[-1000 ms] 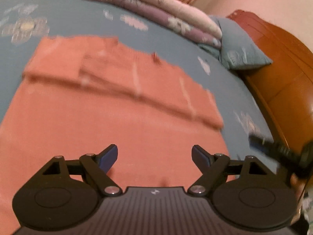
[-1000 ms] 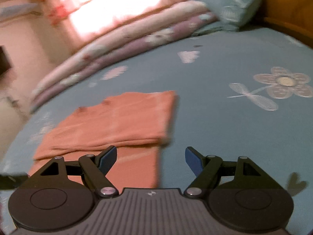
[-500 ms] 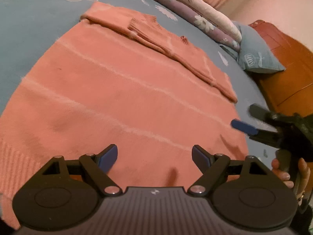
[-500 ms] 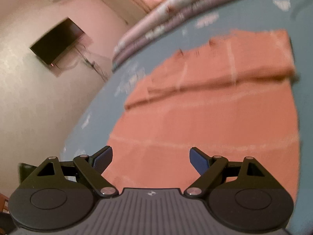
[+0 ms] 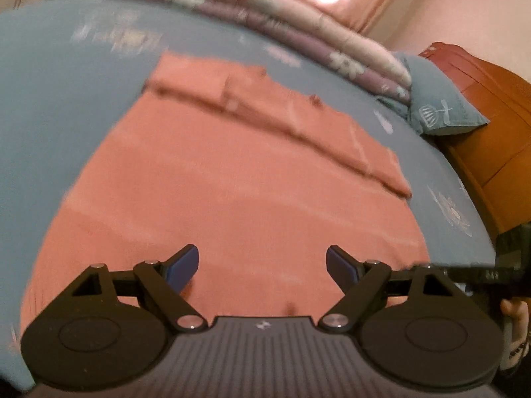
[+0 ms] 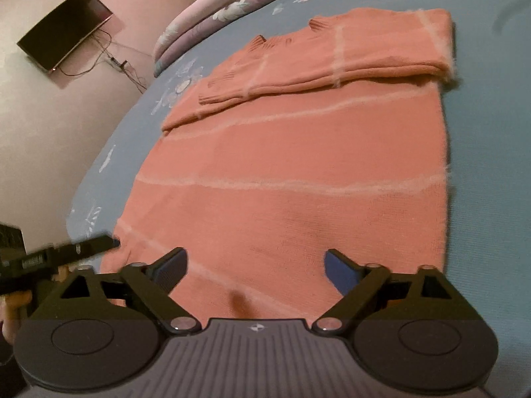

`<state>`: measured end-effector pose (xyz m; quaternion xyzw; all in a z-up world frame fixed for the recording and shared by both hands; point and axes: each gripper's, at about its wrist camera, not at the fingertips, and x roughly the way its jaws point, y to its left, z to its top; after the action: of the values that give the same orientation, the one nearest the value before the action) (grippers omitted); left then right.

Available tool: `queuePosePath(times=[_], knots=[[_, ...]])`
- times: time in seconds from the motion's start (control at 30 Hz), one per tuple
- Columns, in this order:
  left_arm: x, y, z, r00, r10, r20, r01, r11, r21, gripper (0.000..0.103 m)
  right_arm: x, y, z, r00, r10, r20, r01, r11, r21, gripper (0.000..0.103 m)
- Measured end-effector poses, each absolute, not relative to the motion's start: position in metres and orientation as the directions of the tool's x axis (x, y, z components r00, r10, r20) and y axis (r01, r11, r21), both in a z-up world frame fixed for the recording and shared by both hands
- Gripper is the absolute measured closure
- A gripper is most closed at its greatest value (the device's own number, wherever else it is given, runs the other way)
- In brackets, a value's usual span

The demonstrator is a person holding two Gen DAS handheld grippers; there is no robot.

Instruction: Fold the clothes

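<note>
Both grippers [image 5: 262, 265] [image 6: 254, 267] hover (fingers spread) over sweater [image 6: 298, 179].

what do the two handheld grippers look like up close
Both match: the left gripper and right gripper each have black linkage arms on round black discs, silver pivot screws, blue finger pads, and a grey ribbed body bearing a small white logo.

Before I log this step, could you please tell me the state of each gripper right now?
Left gripper: open, holding nothing, over the orange sweater.
Right gripper: open, holding nothing, over the same sweater.
</note>
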<state>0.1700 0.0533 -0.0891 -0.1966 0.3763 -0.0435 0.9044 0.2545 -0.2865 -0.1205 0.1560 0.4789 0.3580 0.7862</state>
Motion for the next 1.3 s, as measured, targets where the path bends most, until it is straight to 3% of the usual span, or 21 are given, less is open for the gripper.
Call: queuePosePath(times=[0.23, 0.4, 0.57, 0.63, 0.7, 0.77, 0.83, 0.93, 1.13, 1.3], knots=[[0.244, 0.035, -0.076, 0.721, -0.317, -0.617, 0.132, 0.936, -0.327, 0.016, 0.243, -0.255, -0.118, 0.317, 0.613, -0.724, -0.523, 0.750, 0.405, 0.000], [0.290, 0.028, -0.094, 0.722, -0.363, -0.589, 0.225, 0.928, -0.296, 0.015, 0.230, -0.247, -0.114, 0.339, 0.555, -0.760, -0.596, 0.751, 0.283, 0.000], [0.305, 0.057, -0.126, 0.744, -0.352, -0.568, 0.171, 0.922, -0.347, 0.015, 0.241, -0.268, -0.088, 0.494, 0.540, -0.682, -0.465, 0.826, 0.317, 0.001], [0.306, 0.070, -0.134, 0.752, -0.339, -0.565, 0.140, 0.920, -0.366, 0.015, 0.250, -0.279, -0.069, 0.599, 0.532, -0.599, -0.404, 0.846, 0.348, 0.008], [0.306, 0.084, -0.131, 0.739, -0.392, -0.547, 0.150, 0.888, -0.434, 0.014, 0.274, -0.262, -0.047, 0.639, 0.507, -0.578, -0.408, 0.861, 0.304, 0.019], [0.304, 0.095, -0.131, 0.744, -0.436, -0.507, 0.185, 0.863, -0.471, 0.009, 0.297, -0.245, -0.024, 0.678, 0.481, -0.556, -0.409, 0.875, 0.259, 0.037], [0.305, 0.103, -0.135, 0.754, -0.436, -0.491, 0.188, 0.860, -0.475, 0.009, 0.321, -0.228, -0.002, 0.715, 0.455, -0.530, -0.407, 0.888, 0.214, 0.048], [0.310, 0.112, -0.146, 0.774, -0.425, -0.469, 0.179, 0.858, -0.481, 0.009, 0.361, -0.184, 0.019, 0.710, 0.470, -0.524, -0.466, 0.872, 0.149, 0.048], [0.319, 0.103, -0.142, 0.756, -0.421, -0.502, 0.216, 0.883, -0.416, 0.006, 0.455, -0.068, 0.003, 0.648, 0.430, -0.628, -0.566, 0.824, -0.020, 0.052], [0.323, 0.110, -0.143, 0.745, -0.454, -0.489, 0.225, 0.861, -0.457, 0.002, 0.517, -0.025, -0.025, 0.553, 0.479, -0.682, -0.589, 0.804, 0.087, 0.052]])
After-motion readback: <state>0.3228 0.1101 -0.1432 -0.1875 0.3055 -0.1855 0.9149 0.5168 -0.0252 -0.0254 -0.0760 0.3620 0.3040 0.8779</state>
